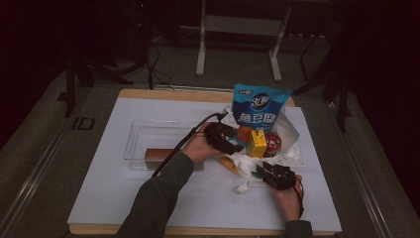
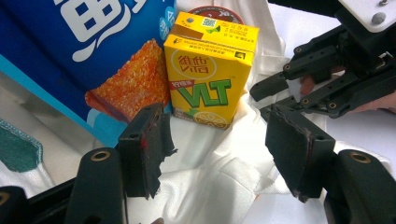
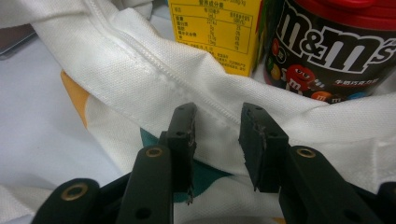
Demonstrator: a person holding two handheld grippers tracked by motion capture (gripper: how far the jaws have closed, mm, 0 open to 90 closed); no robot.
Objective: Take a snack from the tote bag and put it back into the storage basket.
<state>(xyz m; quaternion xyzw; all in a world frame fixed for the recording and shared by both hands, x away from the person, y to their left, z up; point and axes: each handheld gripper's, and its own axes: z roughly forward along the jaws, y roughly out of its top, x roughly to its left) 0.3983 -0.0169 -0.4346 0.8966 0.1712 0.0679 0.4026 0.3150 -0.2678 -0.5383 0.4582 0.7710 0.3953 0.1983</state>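
A white cloth bag (image 1: pixel 246 166) (image 2: pixel 215 182) (image 3: pixel 135 65) lies open on the table. In it stand a yellow VLT drink carton (image 1: pixel 257 143) (image 2: pixel 210 79) (image 3: pixel 219 32), a dark M&M's jar with a red lid (image 1: pixel 273 143) (image 3: pixel 336 46) and a tall blue snack bag (image 1: pixel 260 106) (image 2: pixel 70 51). My left gripper (image 1: pixel 236 146) (image 2: pixel 217 135) is open just short of the carton, with only cloth under its jaws. My right gripper (image 1: pixel 262 171) (image 3: pixel 217 128) (image 2: pixel 261 100) sits at the bag's near rim, its pads closed on a bunched fold of the hem.
A clear plastic tray (image 1: pixel 133 144) stands left of the bag with a brown block (image 1: pixel 158 154) in it. A white sheet (image 1: pixel 208 203) covers the table, whose wooden front edge (image 1: pixel 198 230) runs along the bottom. Metal stand legs (image 1: pixel 200 54) rise beyond the table.
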